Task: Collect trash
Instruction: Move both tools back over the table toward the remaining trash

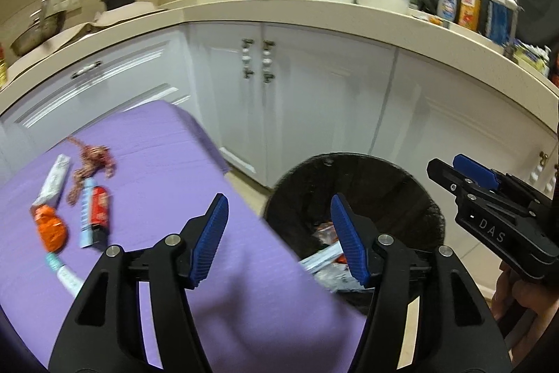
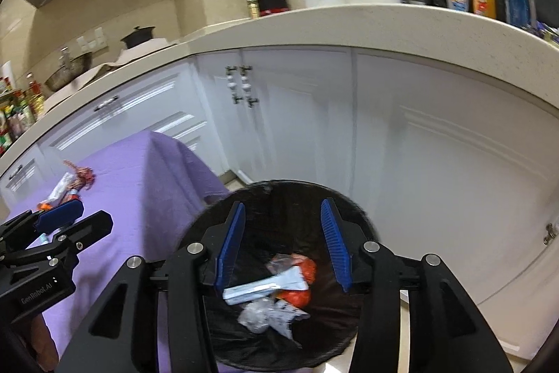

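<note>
My right tool [image 2: 283, 240] hangs over the black-lined bin [image 2: 363, 222], jaws spread and nothing between them; my left tool [image 1: 279, 240] is just as wide apart and bare, straddling the right edge of the purple tabletop [image 1: 157, 142] with the bin beyond. Inside the bin lie wrappers [image 2: 269, 289], white, clear and orange, already dropped. The rest of the trash sits well away toward the tabletop's far left: a white packet [image 1: 54, 179], a pale blue sachet [image 1: 85, 215] touching a red one [image 1: 100, 210], an orange wrapper [image 1: 50, 228], a mottled crumpled scrap [image 1: 94, 163]. Packed so close, a careless pinch could, I judge, drag a neighbour along or nudge one off the left edge. Motion blur smears them, so labels are unreadable, and my tool's frame cuts off the near tabletop.
</note>
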